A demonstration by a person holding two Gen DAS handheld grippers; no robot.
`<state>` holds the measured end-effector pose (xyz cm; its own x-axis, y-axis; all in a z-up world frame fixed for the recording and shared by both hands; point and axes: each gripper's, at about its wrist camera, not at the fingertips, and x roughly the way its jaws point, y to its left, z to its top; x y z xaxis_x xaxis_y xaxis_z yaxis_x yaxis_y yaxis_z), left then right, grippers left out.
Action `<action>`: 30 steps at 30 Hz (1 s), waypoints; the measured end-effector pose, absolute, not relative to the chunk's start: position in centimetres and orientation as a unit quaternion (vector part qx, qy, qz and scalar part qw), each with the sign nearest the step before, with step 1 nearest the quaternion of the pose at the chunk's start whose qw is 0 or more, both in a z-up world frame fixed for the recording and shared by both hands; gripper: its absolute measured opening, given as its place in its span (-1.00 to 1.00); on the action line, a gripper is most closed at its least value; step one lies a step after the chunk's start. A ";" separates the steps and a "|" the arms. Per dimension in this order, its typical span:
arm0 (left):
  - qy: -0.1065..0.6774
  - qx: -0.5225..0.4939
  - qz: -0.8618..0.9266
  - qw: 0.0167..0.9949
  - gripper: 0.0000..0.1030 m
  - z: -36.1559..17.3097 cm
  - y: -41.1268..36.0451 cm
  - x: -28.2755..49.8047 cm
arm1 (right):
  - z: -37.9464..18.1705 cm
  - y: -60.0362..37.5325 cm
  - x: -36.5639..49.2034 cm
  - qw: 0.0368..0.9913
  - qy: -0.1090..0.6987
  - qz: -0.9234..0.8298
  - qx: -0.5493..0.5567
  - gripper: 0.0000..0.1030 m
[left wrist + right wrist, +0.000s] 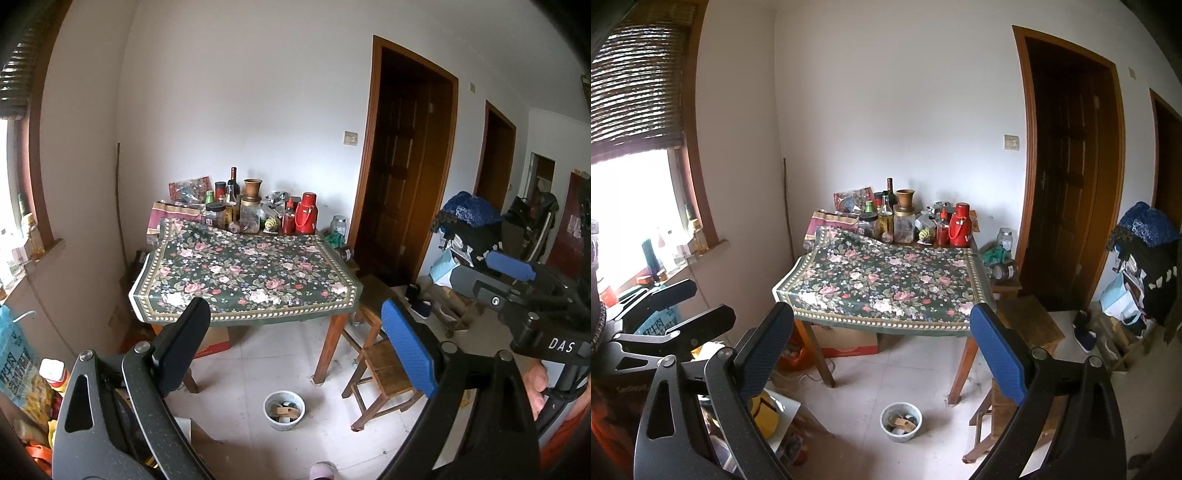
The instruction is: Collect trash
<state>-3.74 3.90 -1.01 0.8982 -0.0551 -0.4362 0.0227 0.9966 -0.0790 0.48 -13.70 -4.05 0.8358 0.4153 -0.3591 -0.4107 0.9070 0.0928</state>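
Observation:
My left gripper (pixel 295 347) is open and empty, held in the air well back from the table. My right gripper (pixel 882 347) is also open and empty; it shows in the left wrist view (pixel 513 266) at the right, and my left gripper shows in the right wrist view (pixel 698 302) at the left. A small white bowl (pixel 284 410) with scraps of trash in it stands on the tiled floor in front of the table; it also shows in the right wrist view (pixel 900 421). No trash is in either gripper.
A wooden table with a floral cloth (pixel 243 277) stands against the wall, with bottles, jars and a red thermos (pixel 306 218) at its back. A low wooden stool (pixel 384 373) stands right of the bowl. Boxes and bags lie at the left (pixel 846 343). Dark doors are at the right.

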 end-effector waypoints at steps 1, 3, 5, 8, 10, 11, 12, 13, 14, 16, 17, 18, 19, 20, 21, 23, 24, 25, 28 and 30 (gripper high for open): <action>0.225 -0.036 -0.020 0.973 0.83 -1.1 3.9 -3.7 | -4.0 -13.7 0.5 0.958 0.189 0.216 0.006 0.85; 0.227 -0.036 -0.019 0.973 0.84 -1.2 3.8 -3.7 | -4.0 -13.8 0.7 0.958 0.191 0.216 0.006 0.85; 0.228 -0.037 -0.019 0.973 0.91 -1.3 3.8 -3.5 | -4.0 -13.9 0.7 0.957 0.193 0.215 0.006 0.85; 0.227 -0.040 -0.019 0.973 0.94 -1.2 3.9 -3.4 | -4.0 -13.9 0.9 0.957 0.195 0.216 0.006 0.85; 0.228 -0.040 -0.021 0.973 0.95 -1.2 3.9 -3.3 | -4.0 -13.9 1.0 0.956 0.196 0.216 0.005 0.85; 0.228 -0.040 -0.021 0.973 0.96 -1.2 3.9 -3.2 | -4.0 -13.9 1.1 0.956 0.197 0.216 0.005 0.85; 0.229 -0.038 -0.020 0.973 0.96 -1.2 3.9 -3.2 | -3.9 -13.9 1.1 0.956 0.198 0.216 0.005 0.85; 0.229 -0.038 -0.020 0.973 0.96 -1.2 3.8 -3.2 | -3.9 -14.0 1.2 0.956 0.198 0.216 0.005 0.85; 0.229 -0.037 -0.020 0.972 0.96 -1.2 3.8 -3.1 | -3.9 -14.0 1.2 0.956 0.198 0.216 0.005 0.85; 0.231 -0.037 -0.021 0.972 0.97 -1.2 3.8 -2.9 | -3.9 -14.0 1.2 0.956 0.197 0.216 0.004 0.85; 0.231 -0.037 -0.021 0.972 0.97 -1.2 3.8 -2.9 | -3.9 -14.0 1.2 0.956 0.198 0.215 0.004 0.85; 0.231 -0.037 -0.022 0.972 0.97 -1.2 3.8 -2.8 | -4.0 -14.0 1.3 0.956 0.198 0.215 0.004 0.85; 0.230 -0.037 -0.022 0.972 0.97 -1.2 3.7 -2.8 | -3.9 -14.0 1.3 0.956 0.199 0.215 0.005 0.85; 0.230 -0.037 -0.022 0.972 0.97 -1.2 3.7 -2.8 | -3.9 -14.0 1.3 0.956 0.199 0.215 0.005 0.85; 0.230 -0.036 -0.023 0.972 0.97 -1.2 3.7 -2.8 | -3.9 -14.0 1.3 0.956 0.198 0.215 0.004 0.85; 0.227 -0.034 -0.020 0.973 0.97 -1.1 3.6 -2.7 | -3.9 -14.0 1.4 0.956 0.199 0.215 0.004 0.85; 0.226 -0.032 -0.018 0.974 0.97 -1.1 3.6 -2.7 | -3.9 -14.0 1.4 0.956 0.199 0.214 0.004 0.85; 0.225 -0.032 -0.018 0.974 0.97 -1.1 3.6 -2.7 | -3.9 -14.1 1.5 0.956 0.199 0.214 0.005 0.85; 0.225 -0.033 -0.024 0.973 0.97 -1.1 3.6 -2.6 | -3.9 -14.1 1.5 0.956 0.199 0.214 0.005 0.85; 0.226 -0.035 -0.028 0.973 0.97 -1.1 3.7 -2.5 | -3.9 -14.0 1.6 0.956 0.199 0.214 0.006 0.85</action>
